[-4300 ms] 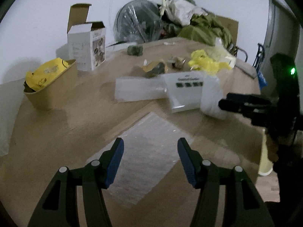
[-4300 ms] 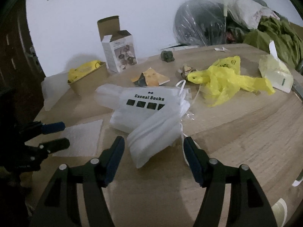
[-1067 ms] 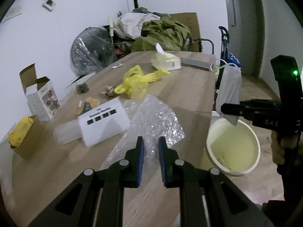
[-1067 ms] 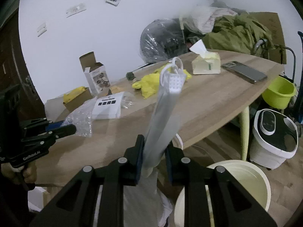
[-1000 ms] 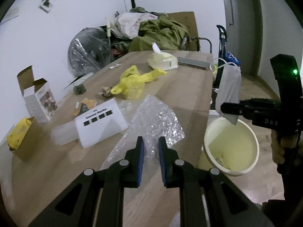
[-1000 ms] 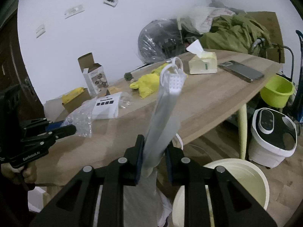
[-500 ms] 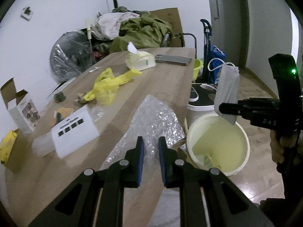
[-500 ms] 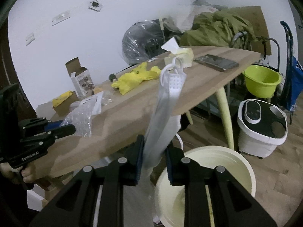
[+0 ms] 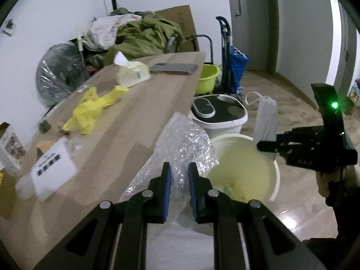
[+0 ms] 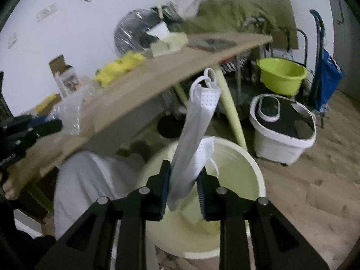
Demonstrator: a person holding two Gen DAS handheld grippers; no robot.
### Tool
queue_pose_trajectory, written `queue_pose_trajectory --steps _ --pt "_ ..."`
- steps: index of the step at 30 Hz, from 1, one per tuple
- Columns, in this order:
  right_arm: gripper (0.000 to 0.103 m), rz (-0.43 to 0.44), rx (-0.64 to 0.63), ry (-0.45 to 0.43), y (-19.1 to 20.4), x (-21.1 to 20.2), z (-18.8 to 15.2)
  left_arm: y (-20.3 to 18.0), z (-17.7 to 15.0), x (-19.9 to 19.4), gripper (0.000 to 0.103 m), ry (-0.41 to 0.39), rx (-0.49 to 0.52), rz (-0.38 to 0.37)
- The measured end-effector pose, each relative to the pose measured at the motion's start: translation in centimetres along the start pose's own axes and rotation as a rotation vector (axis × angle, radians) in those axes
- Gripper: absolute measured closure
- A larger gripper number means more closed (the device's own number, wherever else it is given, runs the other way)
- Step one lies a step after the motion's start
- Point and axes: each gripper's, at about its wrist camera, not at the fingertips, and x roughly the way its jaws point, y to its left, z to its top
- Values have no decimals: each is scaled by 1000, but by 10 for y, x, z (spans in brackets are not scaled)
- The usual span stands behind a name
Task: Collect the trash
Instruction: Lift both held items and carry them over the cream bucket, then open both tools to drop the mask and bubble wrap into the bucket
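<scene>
My left gripper (image 9: 178, 168) is shut on a sheet of clear bubble wrap (image 9: 184, 144), held past the table edge beside the cream bucket (image 9: 277, 173) on the floor. My right gripper (image 10: 183, 171) hangs over the bucket (image 10: 258, 175) with a white face mask (image 10: 198, 112) standing upright between its blue pads. Its jaws are opening, and the mask still fills the gap between them. In the left wrist view the right gripper (image 9: 258, 146) and the mask (image 9: 265, 117) hang above the bucket's far side. In the right wrist view the left gripper (image 10: 58, 123) and the bubble wrap (image 10: 72, 110) show at the left.
The wooden table (image 9: 139, 112) carries a yellow plastic bag (image 9: 92, 108), a tissue pack (image 9: 132, 74), a phone (image 9: 173, 67) and a white sock packet (image 9: 51, 164). On the floor stand a white and black tub (image 10: 283, 121), a green basin (image 10: 281, 74) and a blue trolley bag (image 10: 328, 78).
Both grippers moved off the table toward the bucket and sank lower. The right gripper's jaws now stand a little wider around the mask. The left grip on the bubble wrap is unchanged.
</scene>
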Motion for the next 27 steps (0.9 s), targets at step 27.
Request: queue_pose_trajectory --steps 27 --pt "61 -124 63 5 -49 -27 -23 -74 12 89 88 152 85 -245"
